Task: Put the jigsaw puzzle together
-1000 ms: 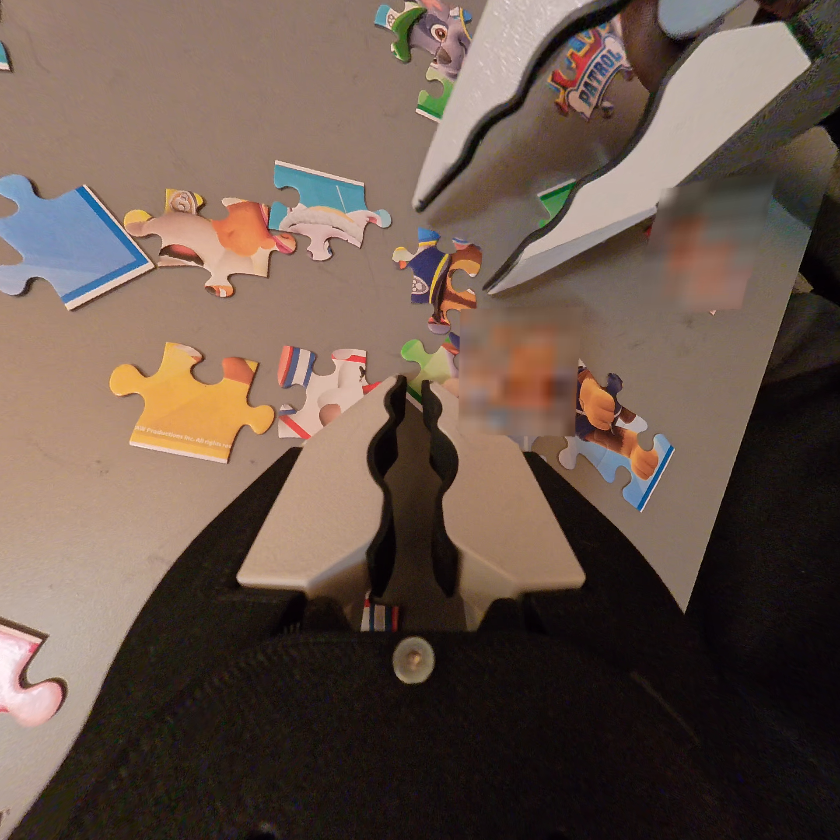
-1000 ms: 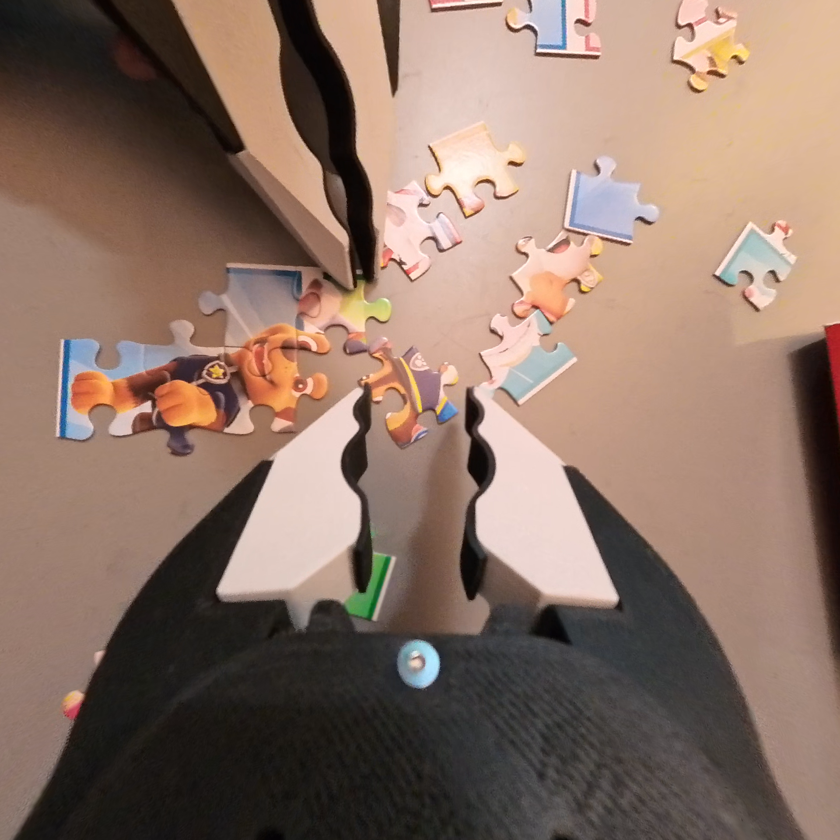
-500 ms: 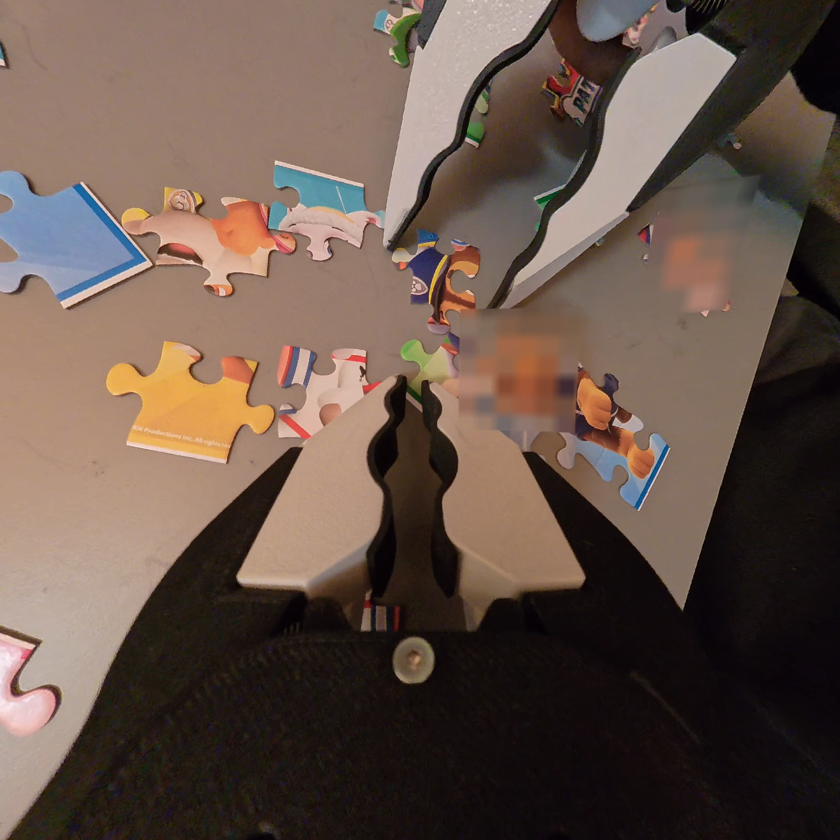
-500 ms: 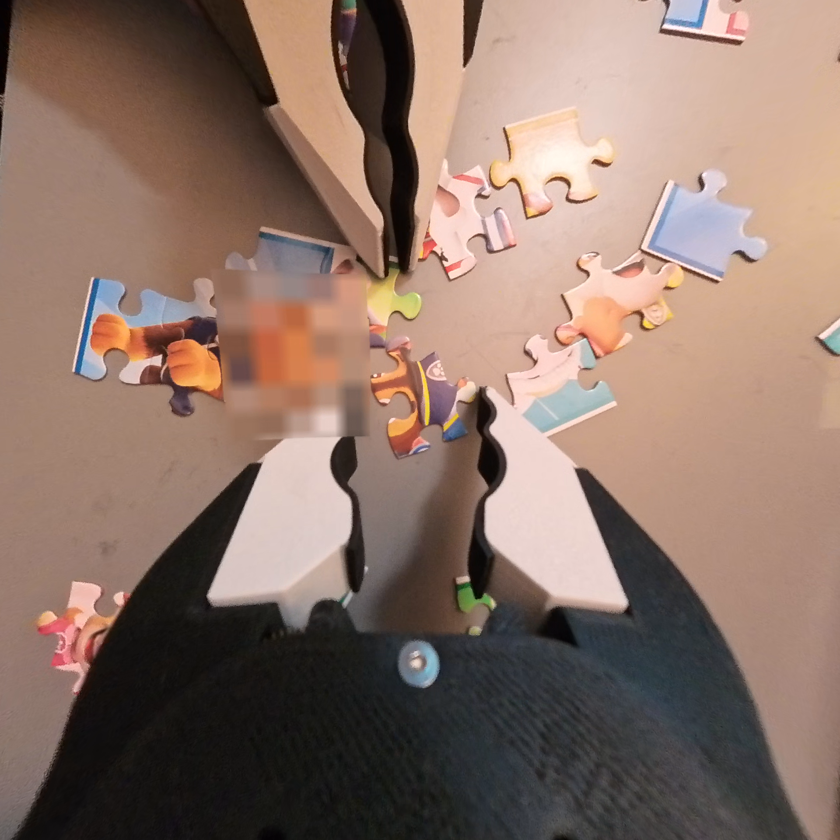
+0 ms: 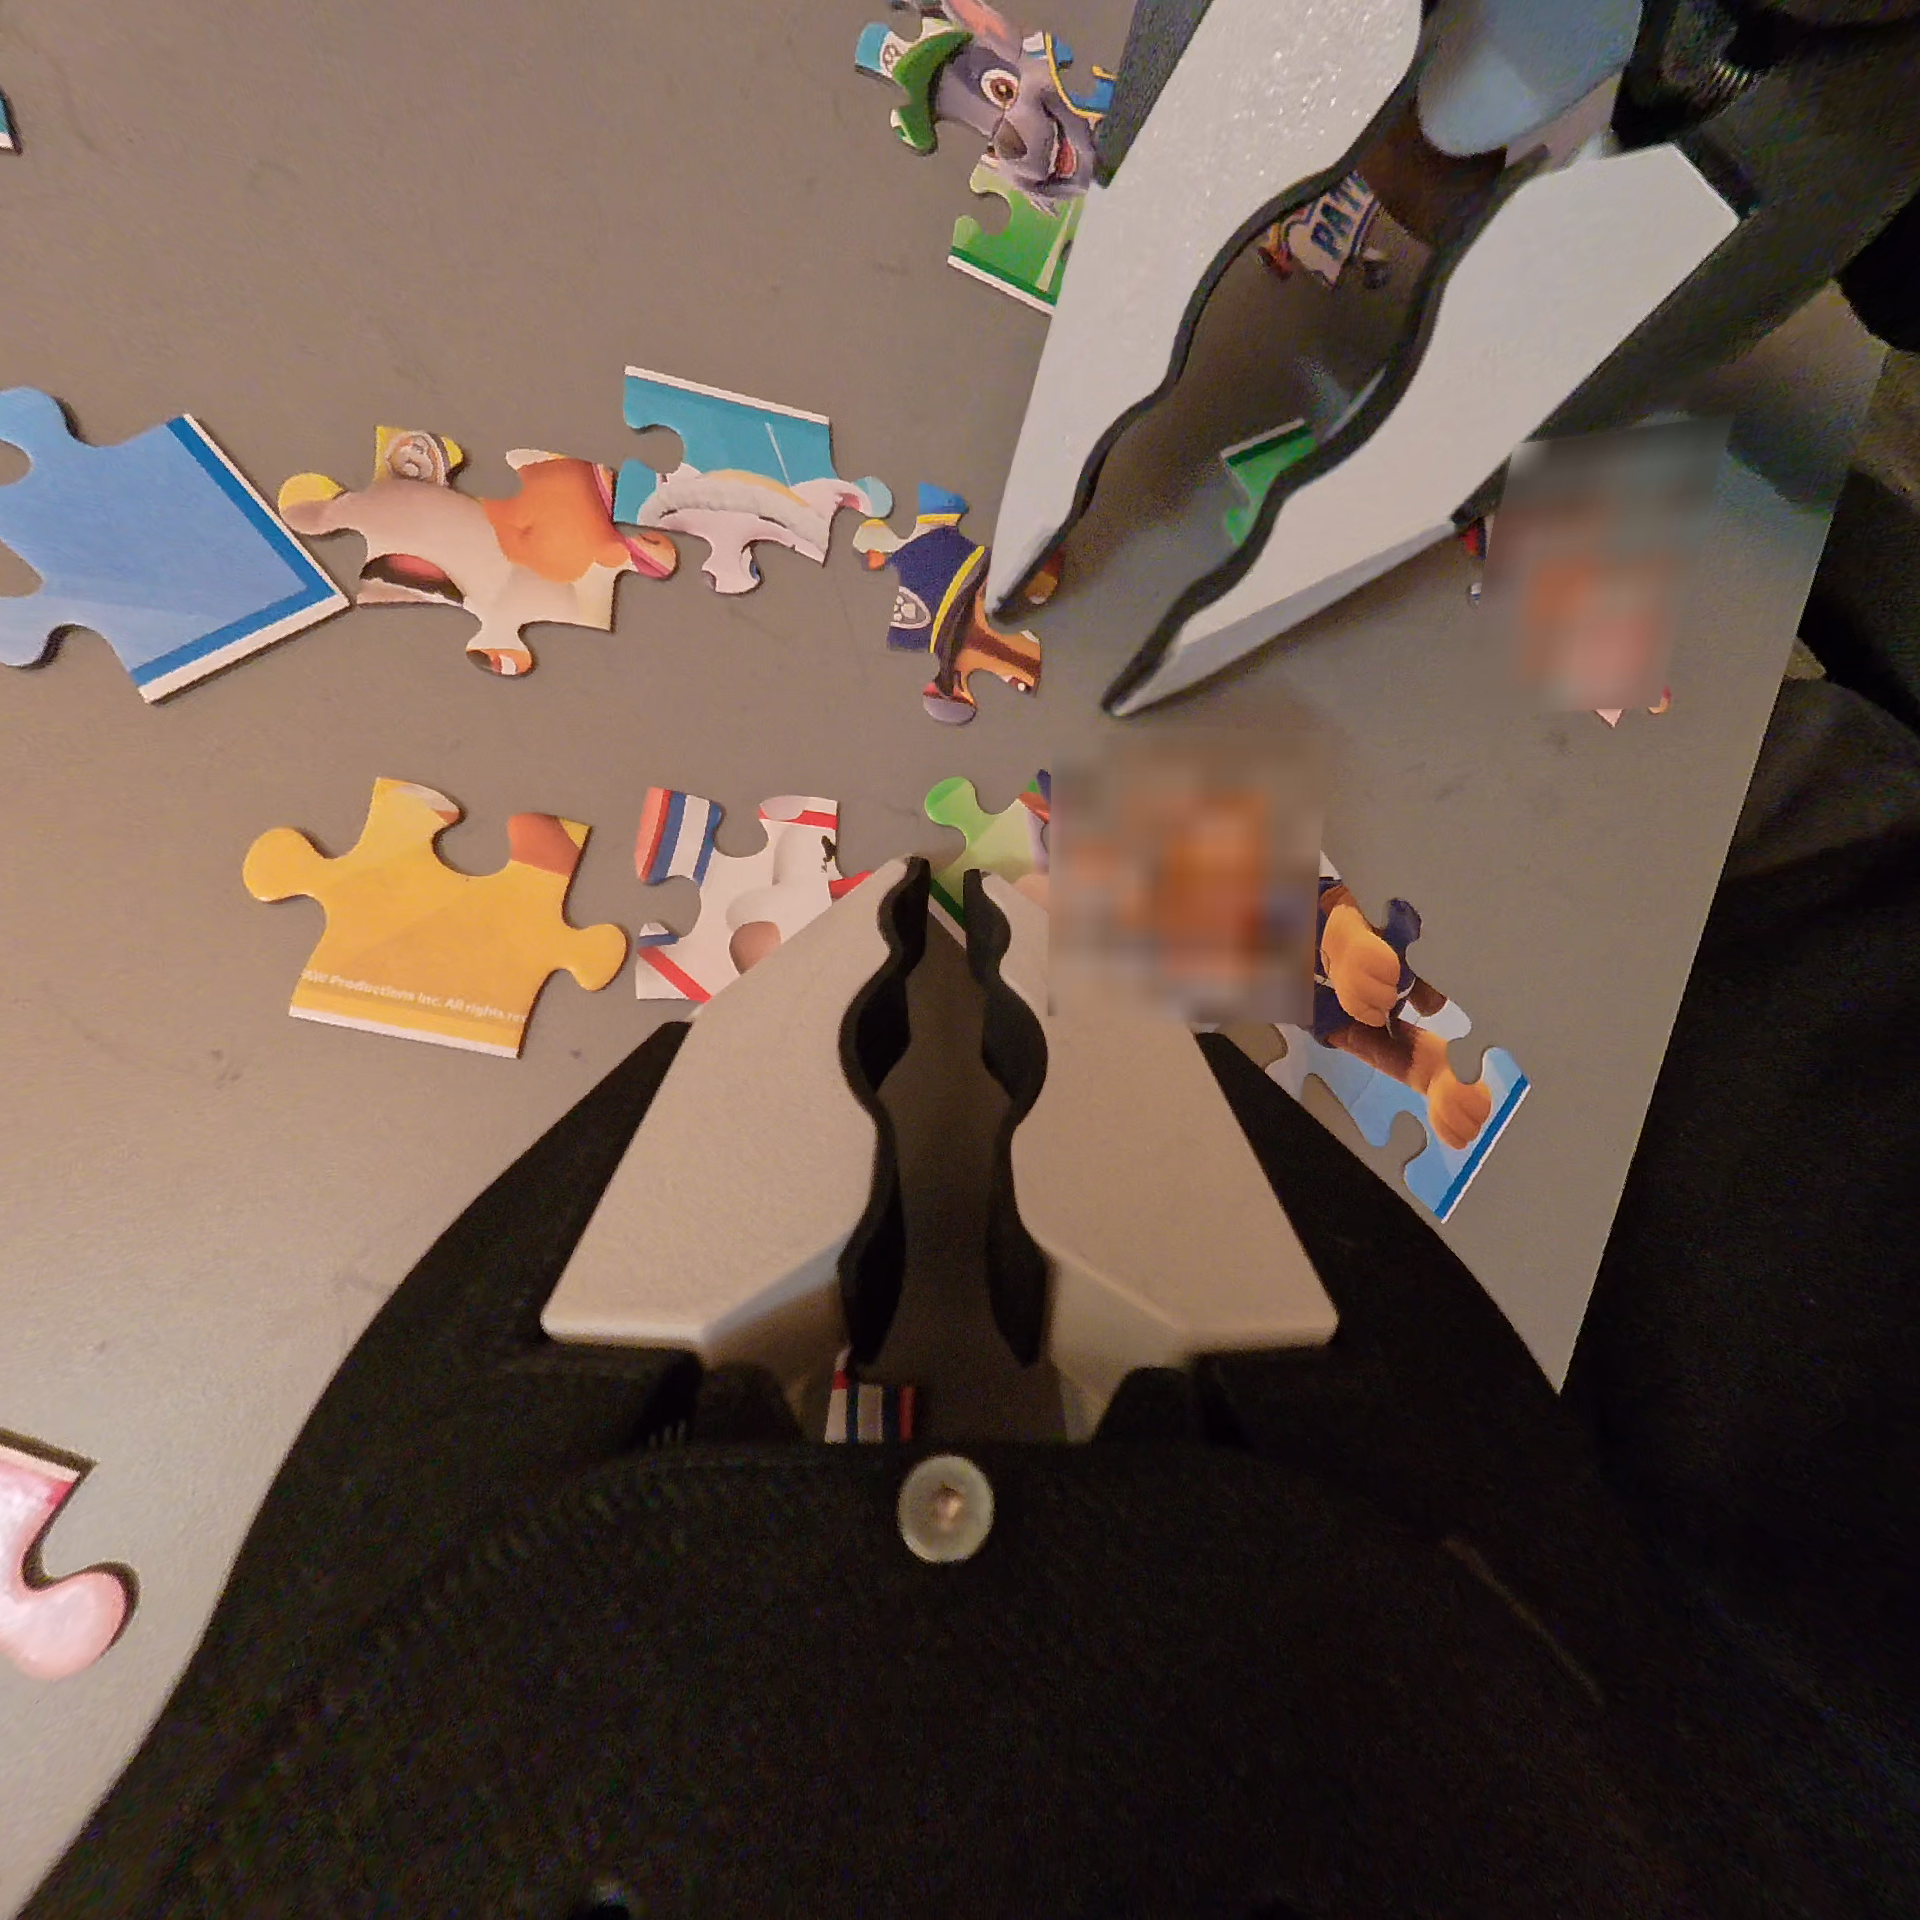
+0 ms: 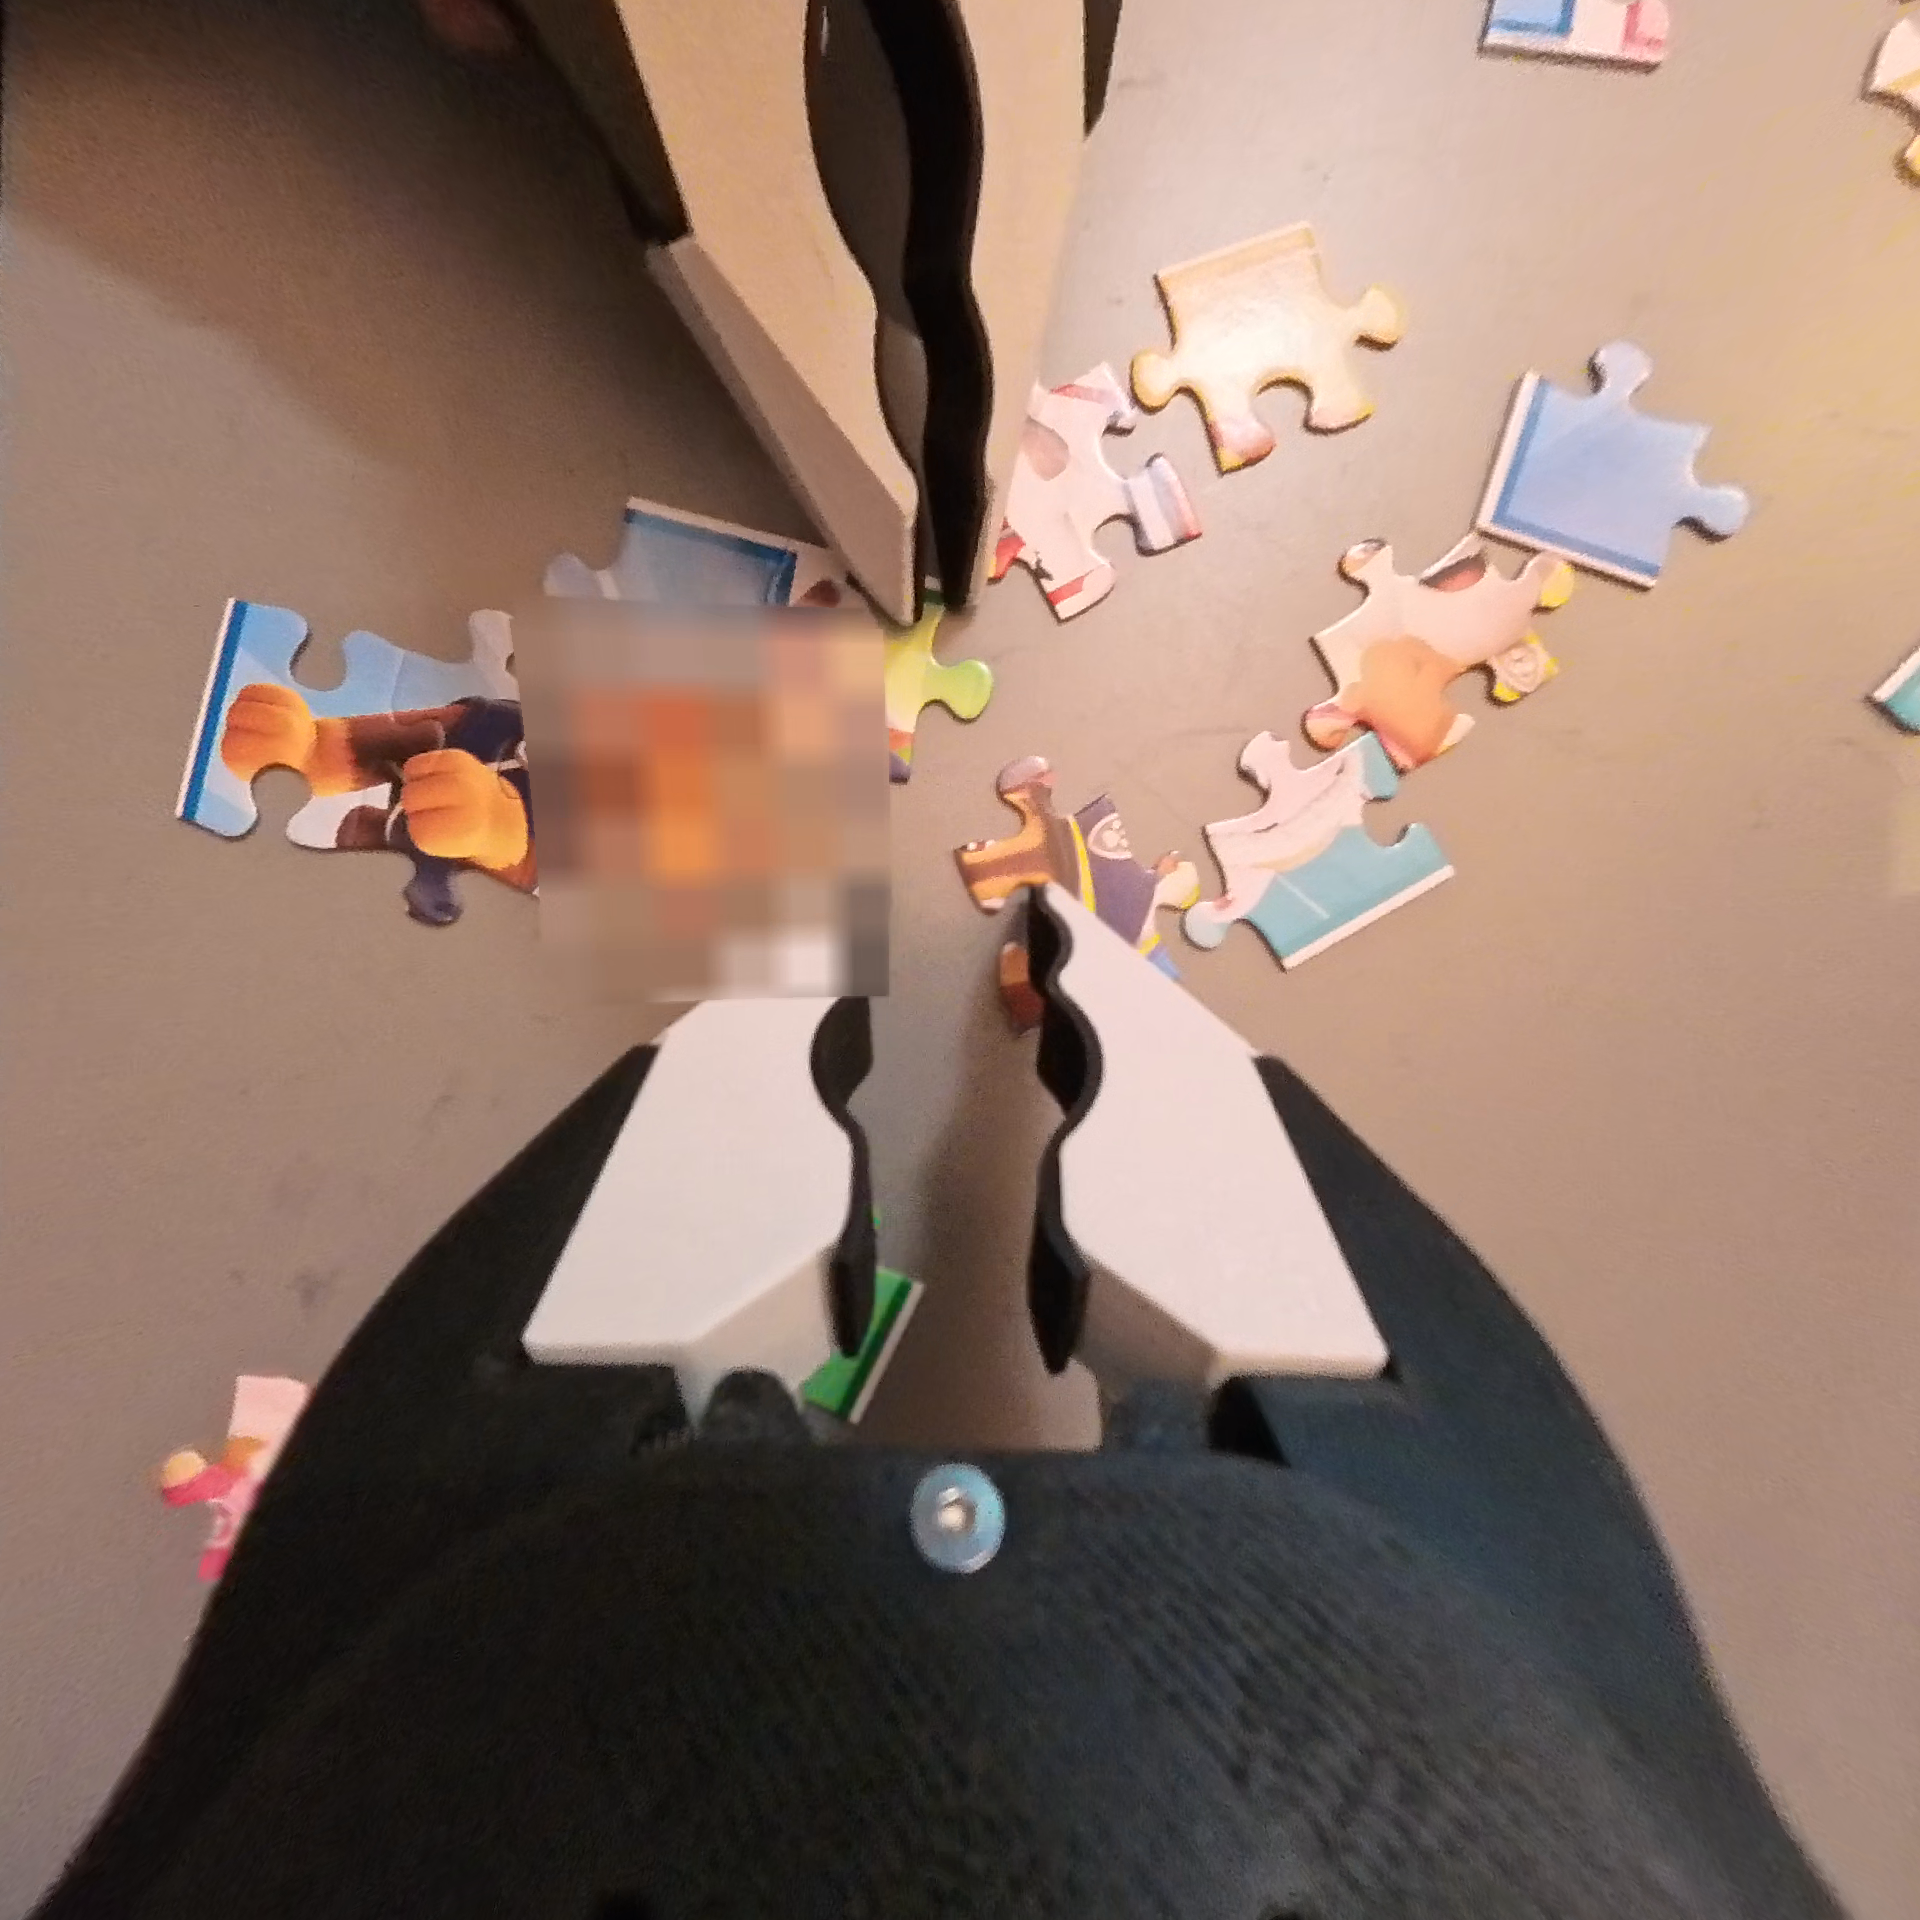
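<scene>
The left tool (image 5: pixel 940 883) is clenched almost fully, with only a thin slit between its dark wavy pads and nothing between them. Its tips sit over a green puzzle piece (image 5: pixel 977 831). From the right wrist view those tips come down at the edge of that green piece; I cannot tell whether they press on it. The green piece adjoins a joined cluster of pieces (image 5: pixel 1403 1070) showing a brown and navy cartoon figure on light blue, which lies close to the near edge of the grey desk (image 5: pixel 416 208).

The right tool (image 5: pixel 1058 660) is released, its fingers apart and gripping nothing. One fingertip (image 5: pixel 1003 608) rests on or just above a loose navy-and-brown piece (image 5: pixel 956 613); the other stands over bare desk beside the cluster. A green-edged piece (image 5: pixel 1262 468) shows on the desk between the fingers, farther back.

Other loose pieces lie flat, away from that edge:
- a red, white and blue striped piece (image 5: pixel 748 894), just beside the left tool
- a yellow piece (image 5: pixel 426 925), beyond the striped one
- a teal-and-white piece (image 5: pixel 738 468), touching the navy-and-brown piece
- an orange-and-white piece (image 5: pixel 499 540)
- a blue border piece (image 5: pixel 135 520)
- a piece with a grey dog (image 5: pixel 997 94), behind the right tool
- a pink piece (image 5: pixel 42 1558), well apart
</scene>
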{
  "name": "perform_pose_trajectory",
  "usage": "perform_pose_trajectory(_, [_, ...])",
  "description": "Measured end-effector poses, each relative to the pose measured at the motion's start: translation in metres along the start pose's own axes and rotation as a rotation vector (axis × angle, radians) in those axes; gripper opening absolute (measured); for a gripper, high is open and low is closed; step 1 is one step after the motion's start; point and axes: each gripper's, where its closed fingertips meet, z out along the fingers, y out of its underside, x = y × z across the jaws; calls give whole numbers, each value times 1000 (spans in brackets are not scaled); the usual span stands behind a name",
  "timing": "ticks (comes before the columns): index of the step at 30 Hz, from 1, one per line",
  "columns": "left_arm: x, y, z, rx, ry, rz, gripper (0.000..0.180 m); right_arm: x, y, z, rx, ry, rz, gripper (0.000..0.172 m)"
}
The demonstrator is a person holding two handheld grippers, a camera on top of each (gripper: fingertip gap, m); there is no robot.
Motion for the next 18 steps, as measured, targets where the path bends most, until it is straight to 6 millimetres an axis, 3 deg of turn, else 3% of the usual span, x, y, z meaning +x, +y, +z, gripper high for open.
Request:
perform_pose_trajectory(5, [0,0,0,1,1,-2,4,9,-4,-7,31,46,2,27])
perform_pose_trajectory(10, [0,0,0,-2,-4,1,5,29,8,-7,-14,25,79,29])
perform_pose_trajectory(18, [0,0,0,4,9,-5,4,29,4,-1,-7,54,102,27])
